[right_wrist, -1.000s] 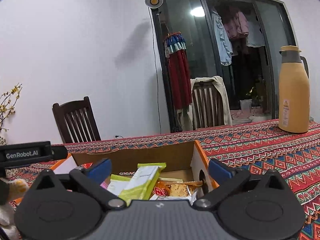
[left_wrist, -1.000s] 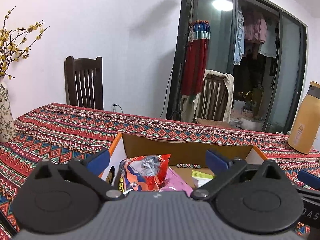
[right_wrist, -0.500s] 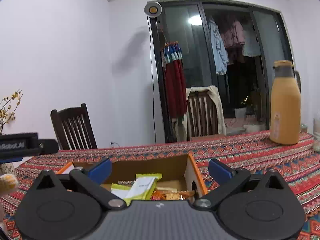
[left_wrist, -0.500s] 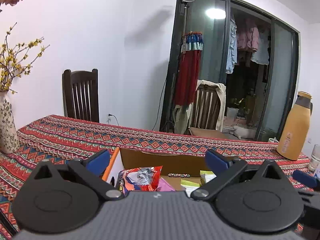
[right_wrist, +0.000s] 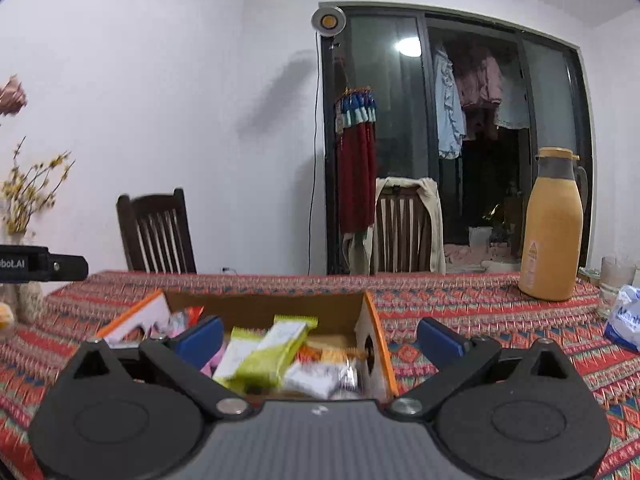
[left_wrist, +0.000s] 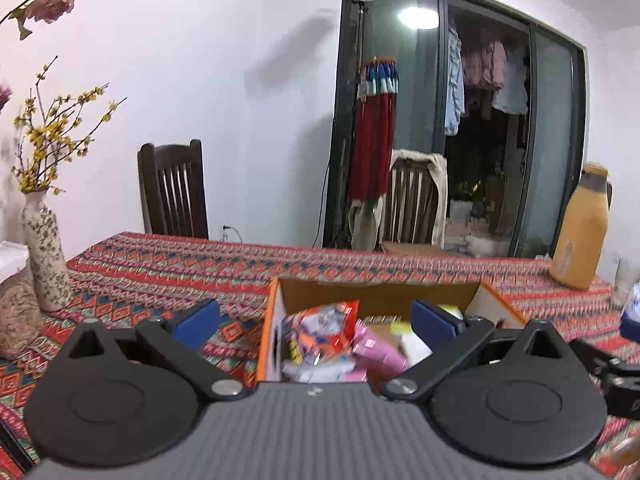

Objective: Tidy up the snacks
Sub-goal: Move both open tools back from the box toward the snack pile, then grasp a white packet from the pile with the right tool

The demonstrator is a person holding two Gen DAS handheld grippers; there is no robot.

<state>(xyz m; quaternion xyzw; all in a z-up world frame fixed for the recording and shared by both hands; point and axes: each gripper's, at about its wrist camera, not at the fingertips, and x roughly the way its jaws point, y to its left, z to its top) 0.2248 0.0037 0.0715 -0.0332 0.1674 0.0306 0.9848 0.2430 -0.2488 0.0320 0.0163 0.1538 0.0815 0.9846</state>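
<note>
An open cardboard box (left_wrist: 376,294) with orange-edged white sides sits on the patterned tablecloth, holding several snack packets. A red-orange packet (left_wrist: 320,330) and a pink one (left_wrist: 378,350) lie at its left end. Green-and-white packets (right_wrist: 268,350) and a silvery packet (right_wrist: 320,378) lie at its right end (right_wrist: 372,344). My left gripper (left_wrist: 314,320) hangs open above and in front of the box, with nothing between its blue pads. My right gripper (right_wrist: 320,338) is open too, empty, over the box's right half.
A patterned vase (left_wrist: 42,254) with yellow blossoms stands at the table's left. An orange thermos jug (right_wrist: 554,228), a glass (right_wrist: 614,284) and a white-blue bag (right_wrist: 626,320) stand at the right. Two wooden chairs (left_wrist: 172,196) are behind the table.
Both grippers have drawn back and up from the box, so more of the table and room shows. Both stay open and empty.
</note>
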